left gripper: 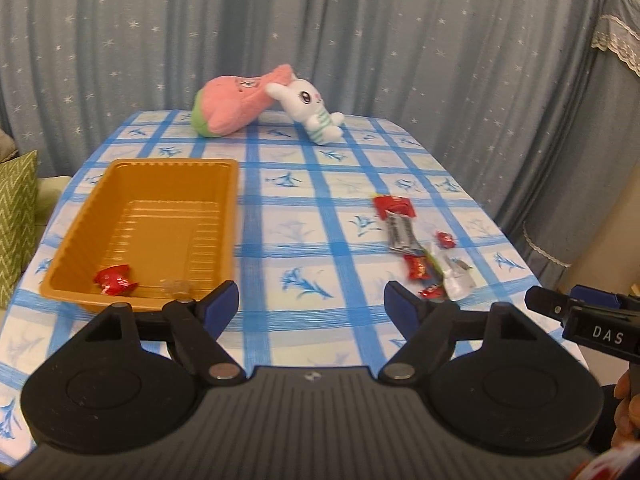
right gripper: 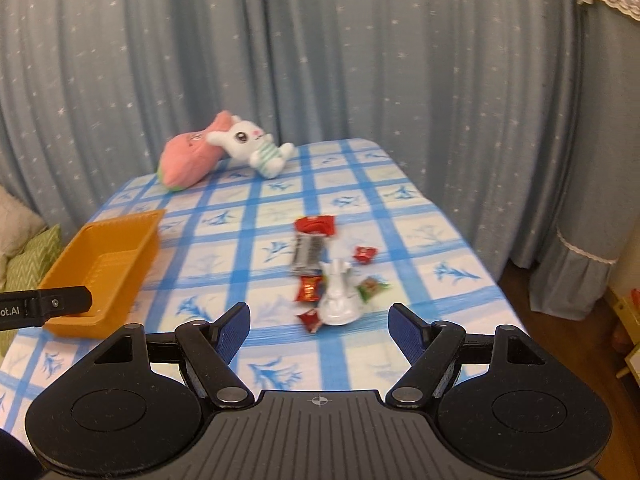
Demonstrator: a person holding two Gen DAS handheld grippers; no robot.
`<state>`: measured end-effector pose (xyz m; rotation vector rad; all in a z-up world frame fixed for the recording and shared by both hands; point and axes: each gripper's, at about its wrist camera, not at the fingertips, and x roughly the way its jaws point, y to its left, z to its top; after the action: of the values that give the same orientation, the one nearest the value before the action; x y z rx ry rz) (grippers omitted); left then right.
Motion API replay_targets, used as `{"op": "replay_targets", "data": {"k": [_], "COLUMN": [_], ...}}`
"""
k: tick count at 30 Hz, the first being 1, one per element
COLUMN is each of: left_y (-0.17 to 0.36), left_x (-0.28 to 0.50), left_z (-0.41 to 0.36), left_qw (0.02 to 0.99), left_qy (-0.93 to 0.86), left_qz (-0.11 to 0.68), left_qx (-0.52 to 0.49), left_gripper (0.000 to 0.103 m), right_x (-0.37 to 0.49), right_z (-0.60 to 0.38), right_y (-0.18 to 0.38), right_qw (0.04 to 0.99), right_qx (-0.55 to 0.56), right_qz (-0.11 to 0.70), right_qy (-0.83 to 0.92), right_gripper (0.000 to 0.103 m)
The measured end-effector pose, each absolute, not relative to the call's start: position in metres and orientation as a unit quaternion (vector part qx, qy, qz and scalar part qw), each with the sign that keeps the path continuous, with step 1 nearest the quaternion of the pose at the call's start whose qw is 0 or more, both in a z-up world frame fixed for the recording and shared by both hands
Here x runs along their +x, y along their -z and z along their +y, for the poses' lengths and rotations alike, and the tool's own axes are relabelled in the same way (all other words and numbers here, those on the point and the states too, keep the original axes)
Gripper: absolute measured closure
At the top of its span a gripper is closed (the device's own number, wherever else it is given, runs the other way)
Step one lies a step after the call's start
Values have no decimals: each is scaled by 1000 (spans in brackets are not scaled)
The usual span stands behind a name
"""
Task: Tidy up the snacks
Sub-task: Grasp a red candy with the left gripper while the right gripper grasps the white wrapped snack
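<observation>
Left tongs (left gripper: 312,300): wide open, holding nothing, above the table (left gripper: 280,208).
Right tongs (right gripper: 320,326): wide open, holding nothing, near the snack pile (right gripper: 328,276).
Orange tray (left gripper: 100,208): on the table's left side.
Red candy (left gripper: 116,279): inside the tray.
Other snacks: lying together on the table, well apart from the tray.
Plush toys (left gripper: 264,104): at the far edge.

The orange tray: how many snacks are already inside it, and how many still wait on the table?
Done: one red candy lies in the orange tray. In hand: nothing; the left gripper and right gripper both stand open and empty. Left: the snack pile on the tablecloth, roughly seven pieces.
</observation>
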<state>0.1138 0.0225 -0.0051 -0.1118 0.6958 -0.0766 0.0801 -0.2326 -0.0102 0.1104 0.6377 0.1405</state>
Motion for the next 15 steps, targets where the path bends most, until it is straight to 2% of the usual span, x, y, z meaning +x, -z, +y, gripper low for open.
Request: {"op": "replay_targets", "data": {"k": [15], "left_y": [31], "left_x": [151], "left_z": [-2], "left_qw": [931], "left_qy": [58], "left_qz": [359], "left_qx": [-44], "left_gripper": [24], "right_x": [116], "right_z": [-255], "right_y": [32], "right_qw": [942], "right_qx": [60], "right_qz": [324], "right_qy": [-63], "right_gripper": [27]}}
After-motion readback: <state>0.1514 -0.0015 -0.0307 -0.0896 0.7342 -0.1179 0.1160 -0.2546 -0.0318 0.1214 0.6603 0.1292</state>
